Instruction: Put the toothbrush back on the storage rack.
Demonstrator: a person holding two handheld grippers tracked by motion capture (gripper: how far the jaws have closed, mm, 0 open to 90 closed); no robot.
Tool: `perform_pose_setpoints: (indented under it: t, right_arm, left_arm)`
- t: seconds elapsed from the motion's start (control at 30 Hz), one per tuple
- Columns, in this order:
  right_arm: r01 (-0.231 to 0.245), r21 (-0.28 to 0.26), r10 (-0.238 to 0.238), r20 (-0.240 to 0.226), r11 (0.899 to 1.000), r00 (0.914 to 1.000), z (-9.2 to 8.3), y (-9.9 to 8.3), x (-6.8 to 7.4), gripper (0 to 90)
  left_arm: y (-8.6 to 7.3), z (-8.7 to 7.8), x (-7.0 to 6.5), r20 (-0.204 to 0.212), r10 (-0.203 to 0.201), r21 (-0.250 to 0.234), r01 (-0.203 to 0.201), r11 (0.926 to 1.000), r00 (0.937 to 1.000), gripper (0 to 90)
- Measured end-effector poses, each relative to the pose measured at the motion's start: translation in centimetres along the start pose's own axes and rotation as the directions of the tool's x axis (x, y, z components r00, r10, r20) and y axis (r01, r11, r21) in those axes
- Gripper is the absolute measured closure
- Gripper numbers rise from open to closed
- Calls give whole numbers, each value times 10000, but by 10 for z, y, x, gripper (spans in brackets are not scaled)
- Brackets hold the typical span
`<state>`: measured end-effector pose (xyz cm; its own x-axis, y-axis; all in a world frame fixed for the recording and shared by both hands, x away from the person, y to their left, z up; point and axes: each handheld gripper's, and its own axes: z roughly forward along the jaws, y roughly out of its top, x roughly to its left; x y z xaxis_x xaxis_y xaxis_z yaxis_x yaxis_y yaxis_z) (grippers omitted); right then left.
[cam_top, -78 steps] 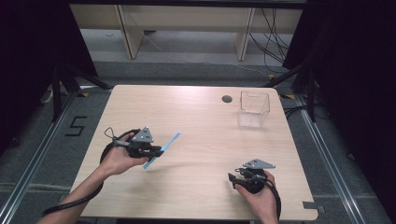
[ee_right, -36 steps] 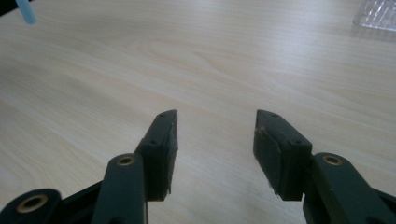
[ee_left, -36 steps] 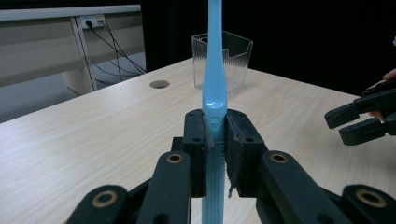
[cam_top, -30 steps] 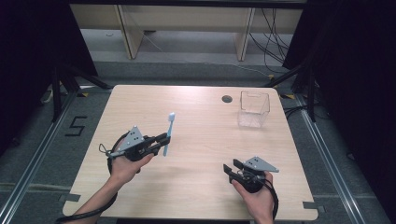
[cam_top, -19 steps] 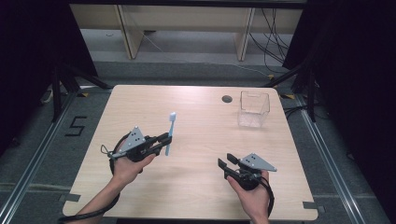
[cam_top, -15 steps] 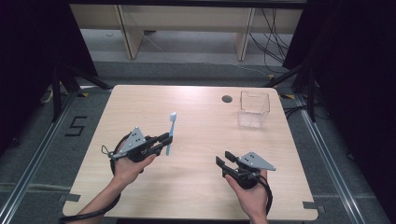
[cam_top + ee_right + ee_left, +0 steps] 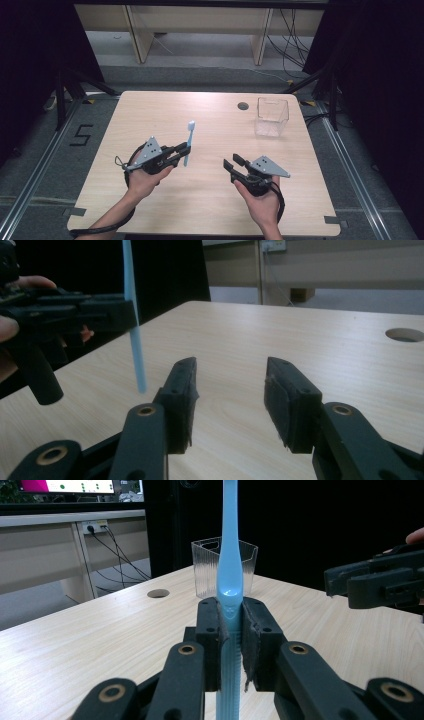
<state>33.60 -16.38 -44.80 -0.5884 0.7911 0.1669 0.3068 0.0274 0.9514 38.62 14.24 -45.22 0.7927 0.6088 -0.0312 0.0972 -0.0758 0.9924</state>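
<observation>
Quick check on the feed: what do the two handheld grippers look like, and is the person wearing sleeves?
Both the left gripper and the right gripper are black, with brass-coloured pivot pins, a grey triangular top plate and a black trailing cable. The forearms are bare, with no sleeves.

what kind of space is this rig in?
Likely a lab or recording room, not a home: a bare wooden table with a cable hole, black curtains at the sides, loose cables on the floor, and a wall socket behind.
</observation>
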Motion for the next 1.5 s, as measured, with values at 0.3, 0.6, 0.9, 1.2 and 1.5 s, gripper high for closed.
perform_pose_setpoints:
  t: [0.3,0.6,0.9,1.2,1.5]
  right_arm:
    - [-3,-134,0,-237,9999,9997,6,9,7,578]
    - [-265,-352,246,-518,9990,9984,10,16,12,581]
    - [-113,-606,75,-621,9981,9980,13,24,16,584]
    - [-183,-843,137,-554,9963,9984,11,30,17,585]
    - [-299,-1107,220,-721,9934,9972,15,39,22,596]
  left_arm:
    - [1,5,-7,145,89,-84,-88,9999,9999,788]
    - [0,12,-13,279,112,-205,-106,9997,9995,788]
    - [1,16,-18,275,160,-124,-157,9998,9995,788]
    - [1,23,-23,311,242,-288,-233,9993,9992,788]
    - [3,31,-30,380,381,-445,-364,9983,9986,788]
